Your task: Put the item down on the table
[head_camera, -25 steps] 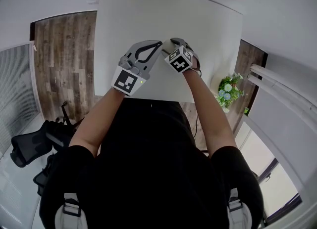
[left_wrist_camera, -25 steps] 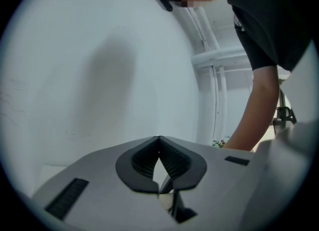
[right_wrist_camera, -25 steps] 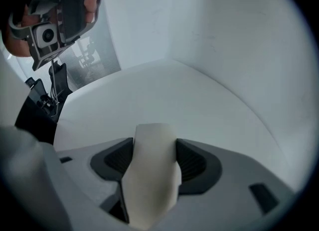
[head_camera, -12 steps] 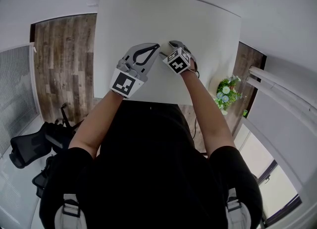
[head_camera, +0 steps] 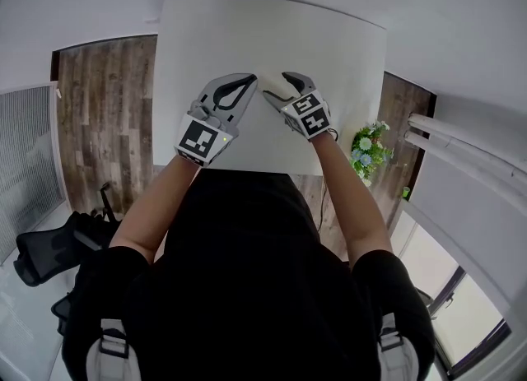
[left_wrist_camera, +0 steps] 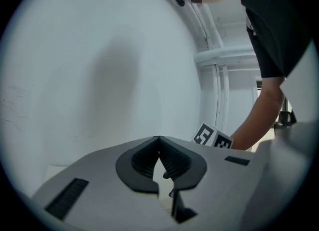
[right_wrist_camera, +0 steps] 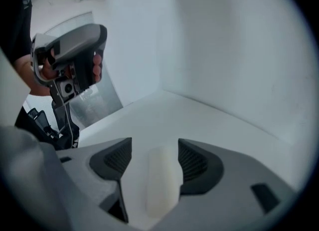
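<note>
White table (head_camera: 247, 25) fills the middle of the head view, its top bare and matte, set against a plain white wall. Brown wood-plank floor (head_camera: 103, 99) shows on both sides. A pale grille (head_camera: 25, 149) stands at the far left, a black chair (head_camera: 41, 248) sits lower left, and a green plant (head_camera: 366, 149) with light flowers stands on the floor by the table's right edge. White pipes (left_wrist_camera: 219, 75) run along the wall in the left gripper view.

The left gripper (left_wrist_camera: 159, 140) hangs over the table with its ribbed pads pressed tip to tip and nothing between them. The right gripper (right_wrist_camera: 154, 145) is just beside it, jaws spread. The item (right_wrist_camera: 162, 180), a pale, rounded oblong, lies on the table between those jaws, closer to the right-hand pad.

The only markings are the black-and-white square markers on each gripper's cube (head_camera: 306, 113).
</note>
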`<state>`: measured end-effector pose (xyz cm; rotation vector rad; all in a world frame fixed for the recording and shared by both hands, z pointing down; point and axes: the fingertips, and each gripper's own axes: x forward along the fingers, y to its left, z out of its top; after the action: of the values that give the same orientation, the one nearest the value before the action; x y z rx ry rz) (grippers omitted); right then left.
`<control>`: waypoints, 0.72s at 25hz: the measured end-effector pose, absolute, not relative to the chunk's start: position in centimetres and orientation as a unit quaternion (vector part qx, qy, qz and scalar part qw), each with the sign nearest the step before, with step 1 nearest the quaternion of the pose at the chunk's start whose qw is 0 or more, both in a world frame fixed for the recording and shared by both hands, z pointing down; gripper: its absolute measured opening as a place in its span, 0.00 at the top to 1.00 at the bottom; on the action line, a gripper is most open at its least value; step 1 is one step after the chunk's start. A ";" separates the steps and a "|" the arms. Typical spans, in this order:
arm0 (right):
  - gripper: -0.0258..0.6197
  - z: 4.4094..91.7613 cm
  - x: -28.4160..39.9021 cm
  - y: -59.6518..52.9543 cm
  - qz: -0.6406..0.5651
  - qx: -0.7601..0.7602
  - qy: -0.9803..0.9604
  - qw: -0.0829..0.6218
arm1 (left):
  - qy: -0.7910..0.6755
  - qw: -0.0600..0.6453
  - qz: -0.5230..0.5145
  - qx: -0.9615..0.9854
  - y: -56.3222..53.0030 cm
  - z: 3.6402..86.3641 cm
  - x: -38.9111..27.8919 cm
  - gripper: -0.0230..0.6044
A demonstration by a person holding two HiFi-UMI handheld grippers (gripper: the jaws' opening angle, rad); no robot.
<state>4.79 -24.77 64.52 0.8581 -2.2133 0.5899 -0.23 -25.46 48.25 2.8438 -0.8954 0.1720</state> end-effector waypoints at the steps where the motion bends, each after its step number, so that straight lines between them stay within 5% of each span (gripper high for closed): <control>1: 0.51 63.2 5.1 -24.7 0.222 0.337 -0.856 0.324 | -0.297 0.076 0.057 0.950 -25.2 47.7 -0.2 0.97; 13: 0.55 44.1 8.3 -21.2 0.142 0.407 -0.894 0.122 | -0.294 0.033 0.028 0.955 -19.9 40.1 1.7 0.97; 18: 0.68 39.1 8.0 -18.1 0.091 0.393 -0.913 0.063 | -0.284 0.020 0.017 0.958 -17.6 37.2 2.6 0.97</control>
<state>7.99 -18.11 39.14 1.1866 -2.7588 0.2747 2.56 -17.59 37.23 2.9733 -0.8823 0.0530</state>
